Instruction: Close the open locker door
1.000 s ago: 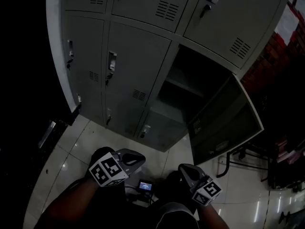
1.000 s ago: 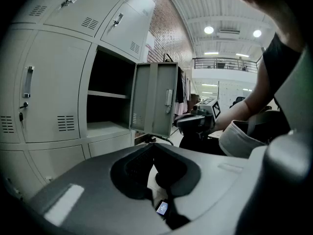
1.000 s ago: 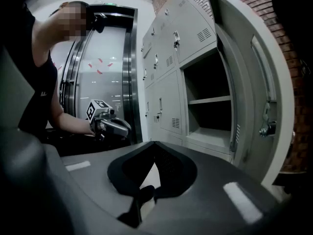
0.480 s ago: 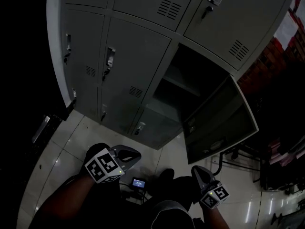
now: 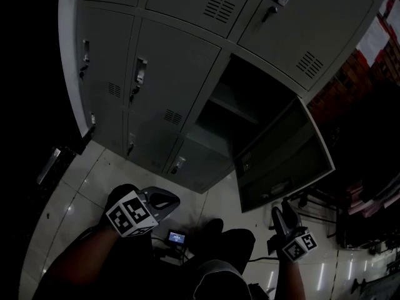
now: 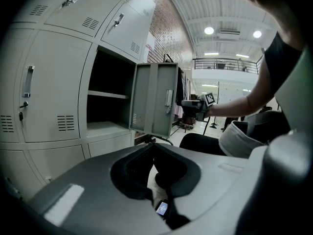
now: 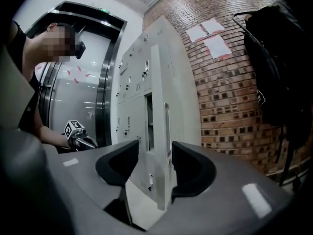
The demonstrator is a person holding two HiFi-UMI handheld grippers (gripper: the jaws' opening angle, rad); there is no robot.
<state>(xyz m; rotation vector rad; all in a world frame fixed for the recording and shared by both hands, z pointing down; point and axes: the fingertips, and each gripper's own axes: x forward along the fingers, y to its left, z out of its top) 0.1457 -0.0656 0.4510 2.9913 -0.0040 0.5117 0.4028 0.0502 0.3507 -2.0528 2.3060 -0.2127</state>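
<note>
The grey locker bank (image 5: pixel 162 61) has one open compartment (image 5: pixel 240 102) with a shelf inside. Its door (image 5: pixel 284 161) swings out to the right. My right gripper (image 5: pixel 282 210) is low beside the door's outer face. Its jaws are opening, and in the right gripper view I see the door (image 7: pixel 159 131) edge-on through the gap, apart from both pads. In the left gripper view the right gripper (image 6: pixel 188 103) hangs near the door's handle (image 6: pixel 168 98). My left gripper (image 5: pixel 164 200) is low at the left, its tips together and empty.
A brick wall (image 7: pixel 230 97) with paper sheets stands right of the lockers, and a black backpack (image 7: pixel 279 72) hangs there. A small lit screen (image 5: pixel 177 237) lies on the glossy tiled floor by the person's feet. Metal stand legs (image 5: pixel 315 204) sit under the door.
My right gripper has moved right and outward, to below the open door, and its jaws have parted. The left gripper has drifted slightly left. The door has not swung.
</note>
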